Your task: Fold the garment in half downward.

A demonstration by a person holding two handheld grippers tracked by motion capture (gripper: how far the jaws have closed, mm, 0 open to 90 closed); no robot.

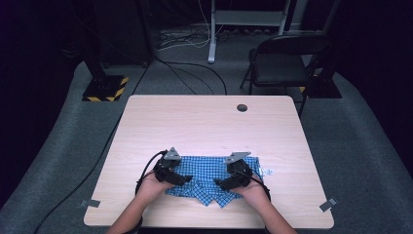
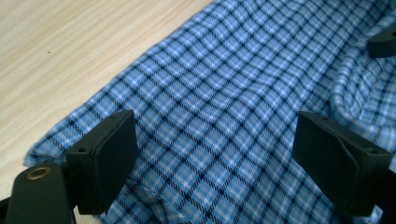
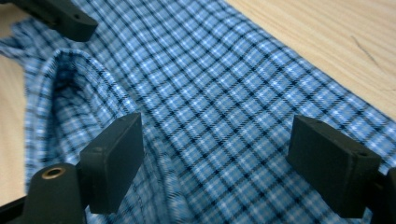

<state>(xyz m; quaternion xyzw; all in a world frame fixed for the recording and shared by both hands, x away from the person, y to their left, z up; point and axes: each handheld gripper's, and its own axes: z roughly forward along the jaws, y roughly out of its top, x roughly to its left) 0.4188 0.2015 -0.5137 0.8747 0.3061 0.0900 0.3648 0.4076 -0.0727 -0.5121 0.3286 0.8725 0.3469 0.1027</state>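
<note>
A blue checked shirt [image 1: 207, 173] lies folded near the front edge of the wooden table [image 1: 204, 122], its collar pointing toward the person. My left gripper [image 1: 184, 179] hovers over the shirt's left part, jaws wide open above the cloth [image 2: 215, 116]. Over the right part, my right gripper [image 1: 219, 184] is likewise open with flat cloth [image 3: 219, 121] between its jaws. The collar fold [image 3: 70, 88] rises at the left of the right gripper view, with the other gripper's jaw tip [image 3: 65, 18] beyond it. Neither gripper holds anything.
A white label [image 1: 266, 171] sticks out at the shirt's right edge. The table has a cable hole [image 1: 242, 107] at the back. Tape marks [image 1: 90, 203] [image 1: 328, 204] sit at the front corners. A black chair [image 1: 285, 61] stands behind the table.
</note>
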